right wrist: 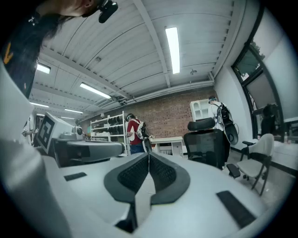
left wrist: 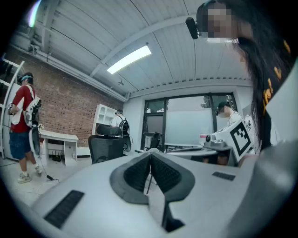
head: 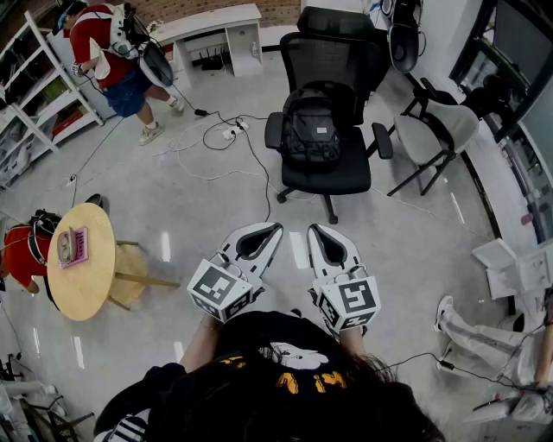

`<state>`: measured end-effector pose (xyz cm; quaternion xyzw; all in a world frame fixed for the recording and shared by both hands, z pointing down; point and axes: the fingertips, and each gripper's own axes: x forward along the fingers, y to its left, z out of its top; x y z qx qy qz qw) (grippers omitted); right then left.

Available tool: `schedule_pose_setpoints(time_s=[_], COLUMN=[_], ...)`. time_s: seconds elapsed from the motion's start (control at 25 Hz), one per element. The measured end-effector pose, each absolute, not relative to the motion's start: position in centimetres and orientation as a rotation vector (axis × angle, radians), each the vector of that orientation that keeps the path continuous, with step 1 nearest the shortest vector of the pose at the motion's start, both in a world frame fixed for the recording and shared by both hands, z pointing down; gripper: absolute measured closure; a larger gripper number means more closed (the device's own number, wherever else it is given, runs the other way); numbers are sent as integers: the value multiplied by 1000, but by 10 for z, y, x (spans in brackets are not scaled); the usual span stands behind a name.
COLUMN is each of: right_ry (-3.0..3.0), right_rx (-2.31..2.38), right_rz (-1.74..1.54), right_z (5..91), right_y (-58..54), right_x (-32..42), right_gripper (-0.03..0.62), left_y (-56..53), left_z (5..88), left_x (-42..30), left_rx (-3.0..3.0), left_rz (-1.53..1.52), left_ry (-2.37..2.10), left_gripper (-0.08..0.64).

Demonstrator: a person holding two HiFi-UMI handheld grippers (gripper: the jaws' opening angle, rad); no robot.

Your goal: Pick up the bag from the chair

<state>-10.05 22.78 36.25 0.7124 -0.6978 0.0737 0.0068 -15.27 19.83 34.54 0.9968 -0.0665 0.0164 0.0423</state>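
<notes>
A black backpack [head: 313, 129] sits upright on the seat of a black office chair [head: 329, 176] in the middle of the room. My left gripper [head: 275, 230] and right gripper [head: 315, 230] are held side by side close to my body, well short of the chair, pointing toward it. Both are shut with nothing between the pads. In the left gripper view the closed left gripper [left wrist: 150, 156] points past the chair [left wrist: 106, 147]. The right gripper [right wrist: 149, 156] also shows its pads pressed together, with the chair [right wrist: 207, 144] to its right.
A round wooden table [head: 90, 278] with a pink item stands at the left. A person in red [head: 112, 53] stands at the back left by a white desk [head: 216, 26]. Cables [head: 226, 131] trail across the floor. A grey chair [head: 437, 131] stands to the right.
</notes>
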Motion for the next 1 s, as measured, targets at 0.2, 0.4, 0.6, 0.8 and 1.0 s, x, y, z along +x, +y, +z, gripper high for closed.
schedule_pose_setpoints(time_s=[0.2,0.4,0.6,0.8,1.0], right_ry=[-2187,-2179,-2210,-2237,-2233], right_rx=[2230,2187,2157,2150,2154], right_rz=[217,195,212,223,242], right_z=[363,373,378,375,381], right_y=[232,238,239,235,228], right_x=[-98,-98,-97,-96,-88], right_gripper=[586,584,584,584,584], left_y=[203,209,215,208,200], left_z=[347,355,356,352,356], left_x=[-149,-147,-143,-140,-133], left_rx=[3050,3052,3053,3062,3063], left_rz=[54,63,90,103,122], left_ry=[-203,-215,-228,-252,-249], left_gripper=[551,551,551,551,551])
